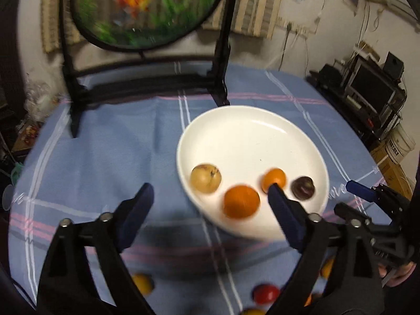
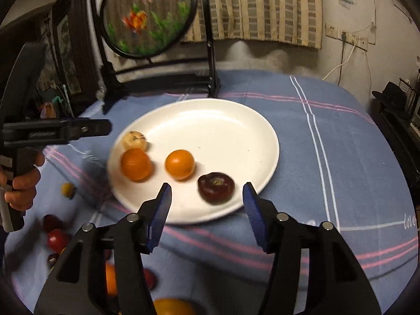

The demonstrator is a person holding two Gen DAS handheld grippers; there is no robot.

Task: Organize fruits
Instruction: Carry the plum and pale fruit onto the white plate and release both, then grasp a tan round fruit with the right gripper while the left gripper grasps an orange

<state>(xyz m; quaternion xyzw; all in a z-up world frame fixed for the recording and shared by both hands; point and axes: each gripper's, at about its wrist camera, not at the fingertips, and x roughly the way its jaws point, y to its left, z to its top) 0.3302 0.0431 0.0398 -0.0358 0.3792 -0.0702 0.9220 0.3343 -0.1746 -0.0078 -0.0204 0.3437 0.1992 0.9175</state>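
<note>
A white plate [image 1: 262, 131] [image 2: 223, 120] on the blue cloth holds a tan fruit [image 1: 205, 178] [image 2: 134, 140], a large orange [image 1: 241, 201] [image 2: 136, 164], a small orange [image 1: 273, 178] [image 2: 180, 164] and a dark plum [image 1: 303, 187] [image 2: 216, 188]. My left gripper [image 1: 210, 194] is open and empty, above the plate's near-left rim. My right gripper [image 2: 207, 195] is open and empty, just before the plum at the plate's near edge. Loose fruits lie on the cloth nearer me: a yellow one [image 1: 141, 283] [image 2: 67, 189], a red one [image 1: 265, 293] [image 2: 56, 239] and an orange one [image 2: 172, 306].
A black stand [image 1: 147, 84] [image 2: 160, 78] with a round goldfish panel [image 1: 147, 8] [image 2: 148, 15] stands behind the plate. The right gripper shows at the right edge of the left wrist view [image 1: 367, 197]. The left gripper and the hand show at left in the right wrist view [image 2: 52, 131]. Shelving [image 1: 367, 89] stands past the table's right edge.
</note>
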